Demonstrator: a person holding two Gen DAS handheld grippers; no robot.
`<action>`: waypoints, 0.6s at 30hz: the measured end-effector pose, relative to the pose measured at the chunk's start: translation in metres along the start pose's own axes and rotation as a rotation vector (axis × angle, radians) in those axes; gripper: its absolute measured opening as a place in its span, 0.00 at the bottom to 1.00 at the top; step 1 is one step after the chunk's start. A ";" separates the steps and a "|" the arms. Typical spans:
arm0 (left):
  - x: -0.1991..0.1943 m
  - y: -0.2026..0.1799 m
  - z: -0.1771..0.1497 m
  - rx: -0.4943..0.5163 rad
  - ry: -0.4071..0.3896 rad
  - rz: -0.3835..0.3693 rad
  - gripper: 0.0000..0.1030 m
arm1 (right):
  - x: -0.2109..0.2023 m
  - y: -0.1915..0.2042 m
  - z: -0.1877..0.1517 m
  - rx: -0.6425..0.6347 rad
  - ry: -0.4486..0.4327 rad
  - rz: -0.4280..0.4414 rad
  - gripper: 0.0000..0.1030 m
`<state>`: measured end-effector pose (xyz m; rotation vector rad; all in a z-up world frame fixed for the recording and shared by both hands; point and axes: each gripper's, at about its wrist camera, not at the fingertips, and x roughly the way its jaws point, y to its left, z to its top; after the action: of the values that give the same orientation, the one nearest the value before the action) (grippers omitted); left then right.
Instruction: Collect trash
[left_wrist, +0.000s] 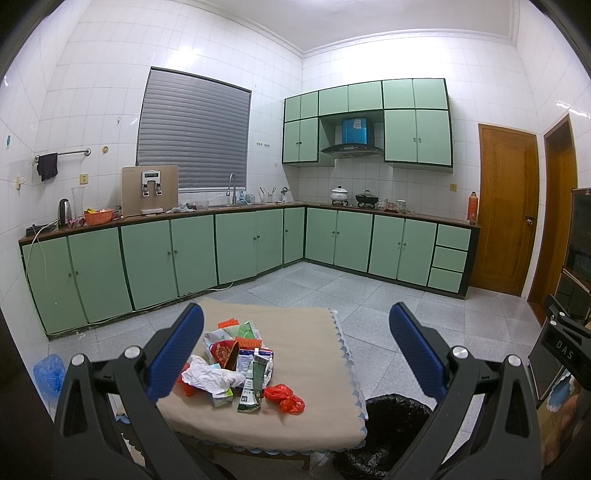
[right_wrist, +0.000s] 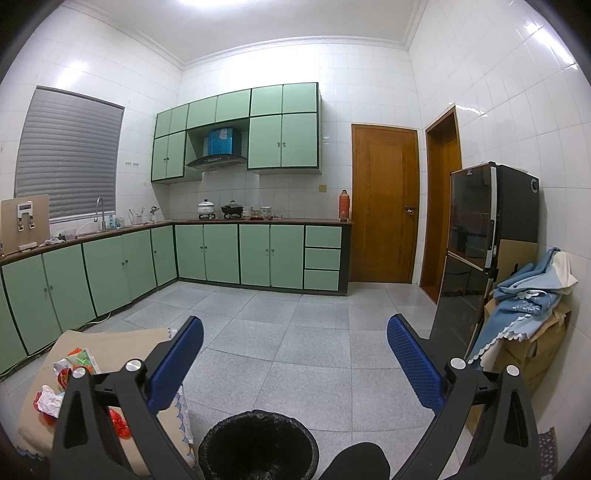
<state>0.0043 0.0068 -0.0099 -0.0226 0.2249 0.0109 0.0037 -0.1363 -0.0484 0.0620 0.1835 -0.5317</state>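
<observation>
Left tongs (left_wrist: 295, 354): spread wide, nothing held, hovering above the low surface (left_wrist: 317, 417) with its beige cloth. Trash pile (left_wrist: 240, 369) sits mid-surface: crumpled white paper (left_wrist: 210, 374), green-white carton (left_wrist: 253, 387), red plastic bits (left_wrist: 284, 397), assorted wrappers. Black-lined bin (left_wrist: 391, 417) on the floor just beside the surface's right edge. Right tongs (right_wrist: 294, 363): also spread wide, empty, hanging over the floor above the bin (right_wrist: 258, 443). Green cabinets (right_wrist: 207, 254) along the far walls.
</observation>
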 end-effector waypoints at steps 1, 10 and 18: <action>0.000 0.000 0.000 0.000 0.000 0.000 0.95 | -0.001 -0.001 -0.001 0.001 0.000 0.001 0.94; 0.001 0.003 -0.004 0.000 0.002 0.001 0.95 | -0.001 -0.004 -0.002 0.000 0.002 0.004 0.94; 0.007 0.010 -0.010 -0.005 0.016 0.011 0.95 | 0.005 -0.002 -0.004 -0.015 0.017 0.018 0.94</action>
<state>0.0086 0.0162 -0.0215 -0.0261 0.2413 0.0226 0.0061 -0.1403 -0.0533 0.0539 0.2035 -0.5115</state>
